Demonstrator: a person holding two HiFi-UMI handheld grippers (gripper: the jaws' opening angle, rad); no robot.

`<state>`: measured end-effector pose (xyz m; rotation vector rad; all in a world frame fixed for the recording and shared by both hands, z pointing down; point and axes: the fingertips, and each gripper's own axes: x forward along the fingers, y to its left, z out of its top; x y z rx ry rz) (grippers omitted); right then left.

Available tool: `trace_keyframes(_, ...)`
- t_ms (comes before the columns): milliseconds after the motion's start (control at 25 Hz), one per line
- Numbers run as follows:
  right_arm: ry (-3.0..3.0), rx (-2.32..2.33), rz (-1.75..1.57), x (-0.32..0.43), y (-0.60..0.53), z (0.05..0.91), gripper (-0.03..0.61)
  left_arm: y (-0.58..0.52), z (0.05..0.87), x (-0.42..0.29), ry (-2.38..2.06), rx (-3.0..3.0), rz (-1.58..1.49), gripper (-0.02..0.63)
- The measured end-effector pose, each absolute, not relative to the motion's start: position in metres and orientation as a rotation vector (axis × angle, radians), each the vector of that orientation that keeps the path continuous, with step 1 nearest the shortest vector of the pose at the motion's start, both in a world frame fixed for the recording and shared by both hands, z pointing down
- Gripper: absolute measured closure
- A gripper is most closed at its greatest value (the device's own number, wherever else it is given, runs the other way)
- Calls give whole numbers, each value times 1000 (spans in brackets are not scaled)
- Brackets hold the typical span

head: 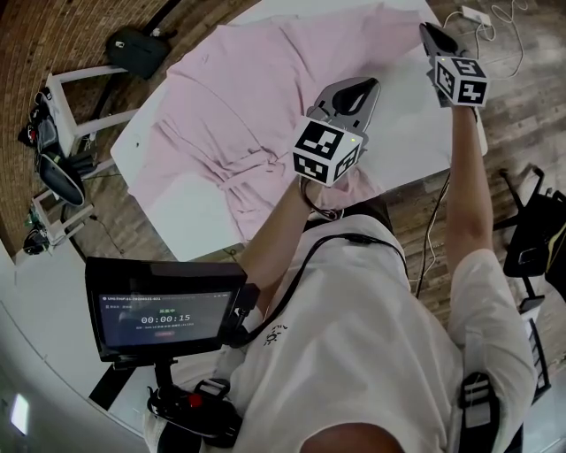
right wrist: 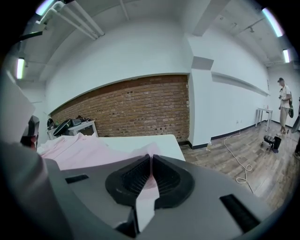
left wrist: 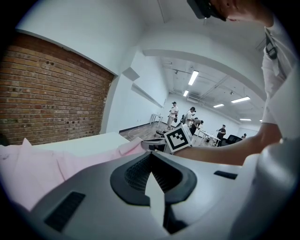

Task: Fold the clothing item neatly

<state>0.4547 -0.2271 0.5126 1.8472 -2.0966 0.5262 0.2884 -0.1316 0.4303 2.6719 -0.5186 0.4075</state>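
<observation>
Right hand-held gripper (right wrist: 151,161): jaws closed on an edge of pink garment (right wrist: 79,150), beside the white bench's (right wrist: 130,140) right edge.

**A:** White table (head: 411,124) in the middle, wooden floor (head: 522,115) all around it.
**B:** And a power strip (head: 475,15) on that floor at the far corner, white cable (head: 506,22) looping off it.
**A:** Left side, black bag (head: 137,49) sitting on a white stand (head: 75,88).
**B:** Near us, a dark screen (head: 168,317) showing a timer. Brick wall (right wrist: 136,110) behind, people (left wrist: 173,113) standing well off under ceiling lights (left wrist: 192,77).
</observation>
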Motion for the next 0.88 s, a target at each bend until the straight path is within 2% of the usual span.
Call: trace_keyframes(880,-2126,1815,421,409,-239,477,555,-136,416,243,-580,2673,331,611)
